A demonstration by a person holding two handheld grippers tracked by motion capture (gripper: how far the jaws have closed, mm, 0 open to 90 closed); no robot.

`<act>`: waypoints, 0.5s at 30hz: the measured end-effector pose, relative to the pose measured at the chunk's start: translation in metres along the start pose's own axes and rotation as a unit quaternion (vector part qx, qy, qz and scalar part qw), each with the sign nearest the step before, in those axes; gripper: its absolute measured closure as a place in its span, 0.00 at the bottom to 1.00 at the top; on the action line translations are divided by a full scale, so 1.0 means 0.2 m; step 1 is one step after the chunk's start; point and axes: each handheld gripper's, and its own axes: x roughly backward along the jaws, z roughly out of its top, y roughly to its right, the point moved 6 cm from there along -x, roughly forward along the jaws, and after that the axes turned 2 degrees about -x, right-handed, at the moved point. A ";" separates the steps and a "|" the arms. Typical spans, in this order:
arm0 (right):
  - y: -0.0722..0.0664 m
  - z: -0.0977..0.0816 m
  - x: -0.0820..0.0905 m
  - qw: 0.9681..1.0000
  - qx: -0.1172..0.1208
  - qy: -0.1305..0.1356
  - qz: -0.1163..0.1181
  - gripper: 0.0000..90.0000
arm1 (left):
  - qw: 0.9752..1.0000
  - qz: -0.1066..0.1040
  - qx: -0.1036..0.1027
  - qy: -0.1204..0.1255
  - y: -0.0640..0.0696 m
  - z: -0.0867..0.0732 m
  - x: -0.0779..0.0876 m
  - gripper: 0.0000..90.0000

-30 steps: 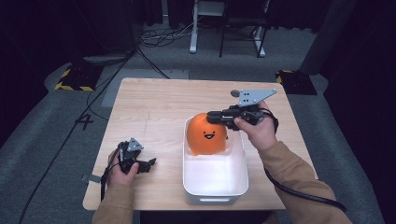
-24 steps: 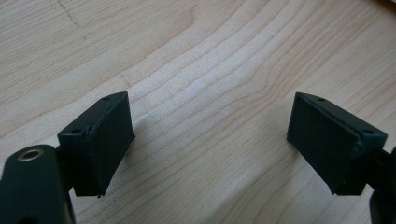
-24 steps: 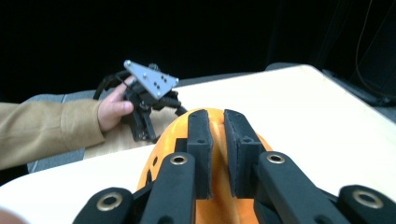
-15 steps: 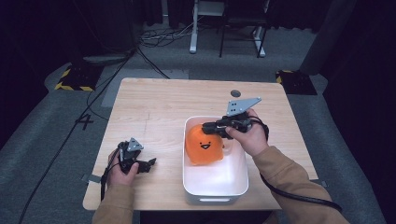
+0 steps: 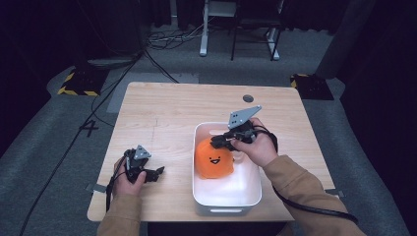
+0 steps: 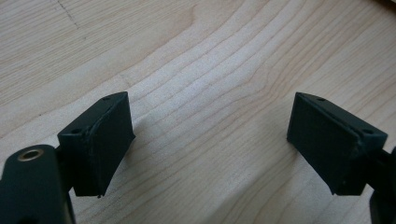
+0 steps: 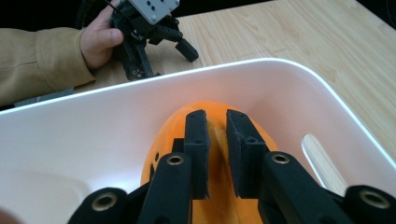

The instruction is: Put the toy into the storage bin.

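Grey floor [image 5: 59,147] marked "4" [image 5: 91,129]; orange smiley plush [image 5: 214,158] unlabelled

High overhead, two close tool cameras

Right gripper [image 7: 217,154] fingers pinch the orange plush [image 7: 215,114] inside the white bin [image 7: 280,84].

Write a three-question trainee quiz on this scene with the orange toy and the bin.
1. True or false: the right hand-held gripper is pinching the orange plush toy.
2. Where is the toy? A) on the bare table B) inside the white bin C) on the floor
3. Fill in: the left hand-held gripper has its jaws ____ over the wooden table.

Key: 1 true; 2 B; 3 open
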 end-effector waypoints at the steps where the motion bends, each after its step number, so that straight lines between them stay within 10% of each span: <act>1: 0.00 -0.01 0.00 1.000 -0.001 -0.003 -0.001 0.88 | 1.000 0.000 0.000 0.000 0.00 0.00 0.00 0.16; 15: 0.00 -0.02 -0.01 1.000 -0.018 -0.007 0.015 0.79 | 1.000 -0.001 0.000 0.000 0.00 0.00 0.00 0.16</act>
